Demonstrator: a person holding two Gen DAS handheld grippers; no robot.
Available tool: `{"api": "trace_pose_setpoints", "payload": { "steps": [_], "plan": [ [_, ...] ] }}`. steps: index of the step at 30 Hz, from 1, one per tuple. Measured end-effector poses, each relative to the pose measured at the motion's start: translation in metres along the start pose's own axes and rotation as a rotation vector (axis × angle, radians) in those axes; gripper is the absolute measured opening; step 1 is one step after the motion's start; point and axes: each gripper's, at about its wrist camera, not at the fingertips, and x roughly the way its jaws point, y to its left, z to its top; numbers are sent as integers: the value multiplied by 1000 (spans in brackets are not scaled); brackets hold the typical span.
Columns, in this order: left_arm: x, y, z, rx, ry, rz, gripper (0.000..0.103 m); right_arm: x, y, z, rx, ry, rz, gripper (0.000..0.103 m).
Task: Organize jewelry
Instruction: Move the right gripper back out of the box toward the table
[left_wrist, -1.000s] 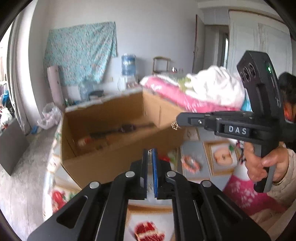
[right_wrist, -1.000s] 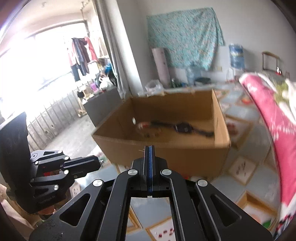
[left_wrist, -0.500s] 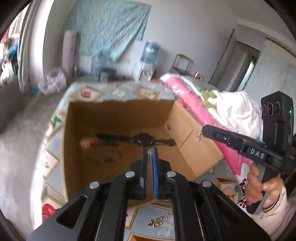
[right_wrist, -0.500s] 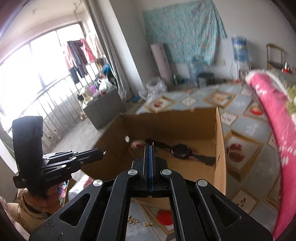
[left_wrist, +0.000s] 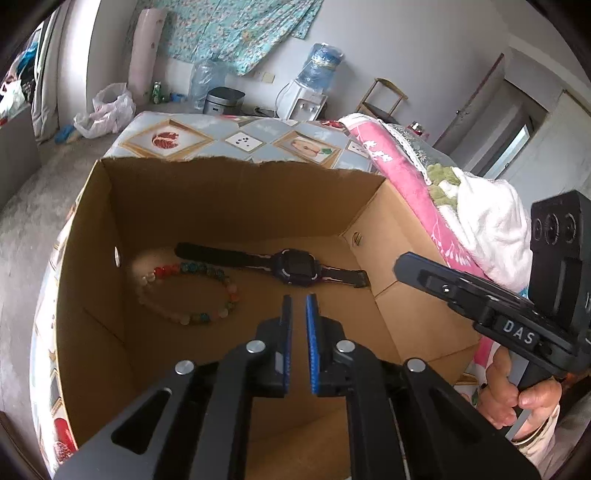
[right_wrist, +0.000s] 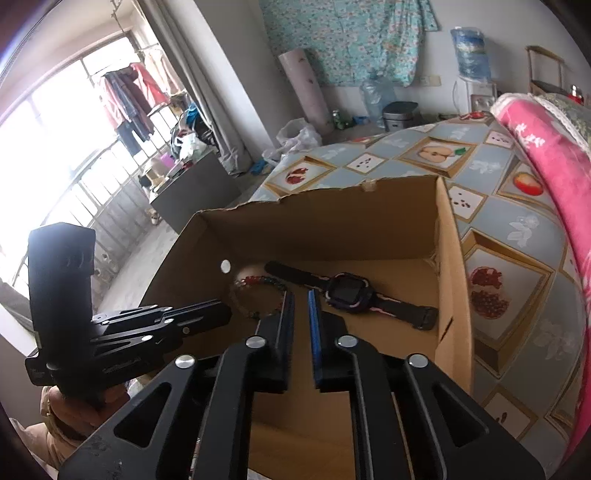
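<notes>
Both tools (left_wrist: 298, 297) (right_wrist: 298, 291) now parted, seemingly empty

Soft daylight fills both views. In the right wrist view the window (right_wrist: 74, 147) is blown out to white glare. The cardboard box (left_wrist: 229, 195) holds a dim, shadowed interior, its floor brighter. Fisheye distortion bends straight lines, and dark vignetting rings every corner. Focus is sharp overall, without motion blur.

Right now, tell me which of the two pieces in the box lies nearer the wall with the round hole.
The beaded bracelet, a loop of mixed-colour beads, lies just beside the hole. The dark watch stretches flat toward the opposite wall of the cardboard box.
</notes>
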Motion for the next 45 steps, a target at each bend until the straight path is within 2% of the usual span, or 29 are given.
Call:
{"api": "trace_pose_setpoints", "payload": {
  "steps": [4,6,8,15,20,26,28,32,35,38,41,45],
  "plan": [
    [-5,1,-1,2,-19,-5,10,-15,0,-2,2,-33,1,16],
    [-14,-1,-2,11,-44,-11,11,-23,1,-1,1,-53,-2,27],
    [-25,-4,-4,24,-77,-16,11,-38,4,-3,-2,-85,-1,33],
    [-96,-18,-48,123,-212,-28,18,-101,17,-30,-77,-226,-24,34],
    [-135,-16,-87,168,-217,-77,23,-140,21,-53,-135,-269,-47,34],
    [-131,-9,-128,169,-132,-77,26,-131,29,-92,-141,-199,-27,34],
    [-124,-6,-139,157,-105,-67,26,-112,29,-109,-98,-125,7,35],
    [-102,-10,-151,164,-57,-57,26,-69,34,-141,-77,0,13,34],
    [-83,-19,-157,218,-42,-29,26,-40,35,-157,-54,70,5,31],
    [-57,-25,-165,286,-13,61,26,-14,38,-164,-59,120,-32,28],
    [-34,-24,-172,298,30,77,26,6,43,-161,-90,130,-73,28],
    [-19,-17,-177,293,51,88,26,21,43,-152,-88,137,-104,28]
  ]
}}
